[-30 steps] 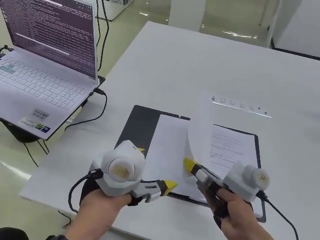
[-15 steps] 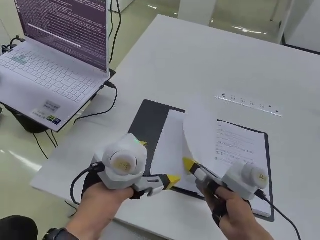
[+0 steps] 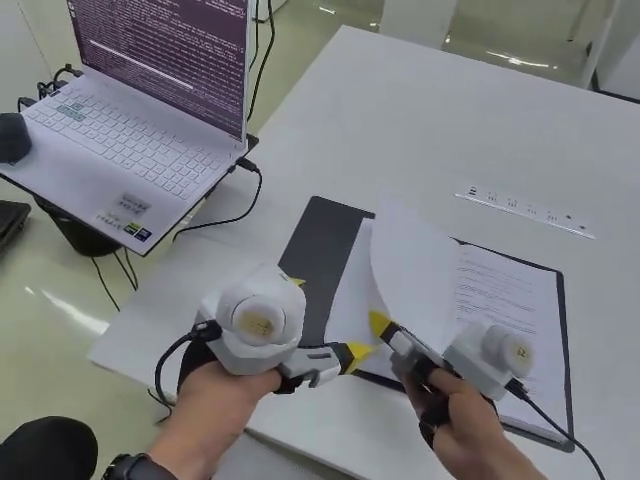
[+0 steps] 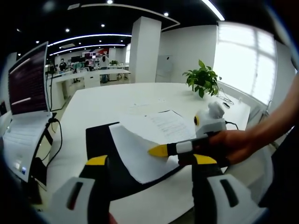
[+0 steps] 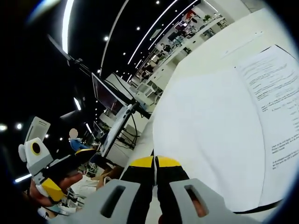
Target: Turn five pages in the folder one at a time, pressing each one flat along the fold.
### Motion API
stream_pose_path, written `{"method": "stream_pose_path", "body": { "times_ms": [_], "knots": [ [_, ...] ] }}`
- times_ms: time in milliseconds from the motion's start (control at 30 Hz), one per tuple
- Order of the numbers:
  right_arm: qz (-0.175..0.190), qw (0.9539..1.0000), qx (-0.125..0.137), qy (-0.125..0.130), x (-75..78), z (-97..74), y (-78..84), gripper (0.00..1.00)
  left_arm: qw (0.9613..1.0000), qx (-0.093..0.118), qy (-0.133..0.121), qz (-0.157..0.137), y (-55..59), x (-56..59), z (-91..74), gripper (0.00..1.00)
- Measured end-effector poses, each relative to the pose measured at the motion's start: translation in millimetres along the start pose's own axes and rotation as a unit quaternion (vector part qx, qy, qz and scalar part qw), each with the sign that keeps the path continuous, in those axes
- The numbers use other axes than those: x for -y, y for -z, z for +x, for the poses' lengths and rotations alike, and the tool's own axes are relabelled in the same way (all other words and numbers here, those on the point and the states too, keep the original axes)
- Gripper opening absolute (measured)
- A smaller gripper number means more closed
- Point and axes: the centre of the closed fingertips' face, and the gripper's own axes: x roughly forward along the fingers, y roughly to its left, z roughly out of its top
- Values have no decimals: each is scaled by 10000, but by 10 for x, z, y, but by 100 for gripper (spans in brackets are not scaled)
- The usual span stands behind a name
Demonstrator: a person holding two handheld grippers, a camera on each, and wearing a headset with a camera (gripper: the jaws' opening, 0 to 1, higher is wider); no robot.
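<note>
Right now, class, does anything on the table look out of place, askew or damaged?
Nothing stands out. The raised page bows because the right hand-held gripper pinches its lower edge, mid-turn. The folder lies flat on the table; the left hand-held gripper is open, holding nothing.

White left hand-held gripper (image 3: pixel 354 354) and white right hand-held gripper (image 3: pixel 379 323), yellow jaw tips, black cables (image 3: pixel 163 368), dark wristband (image 3: pixel 124 467).

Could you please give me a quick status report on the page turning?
Right gripper jaws shut on the page, raised over the folder. Left gripper open, empty, beside it. Nothing blocking the turn.
</note>
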Motion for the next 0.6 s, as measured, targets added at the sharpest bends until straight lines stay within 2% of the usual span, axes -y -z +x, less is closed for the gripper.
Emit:
{"method": "stream_pose_path", "body": {
  "times_ms": [133,200,433,600],
  "knots": [
    [110,9999,4,67,45,61,52,0,10000,3,-12,-24,12,-12,-9,70],
    [263,9995,86,125,86,85,78,0,10000,-17,-10,6,27,-16,-5,70],
    [570,9972,169,454,263,216,262,0,10000,65,29,-28,-20,14,1,69],
    [718,9951,167,663,368,253,337,0,9999,9,82,-59,62,89,-22,68]
  ]
}}
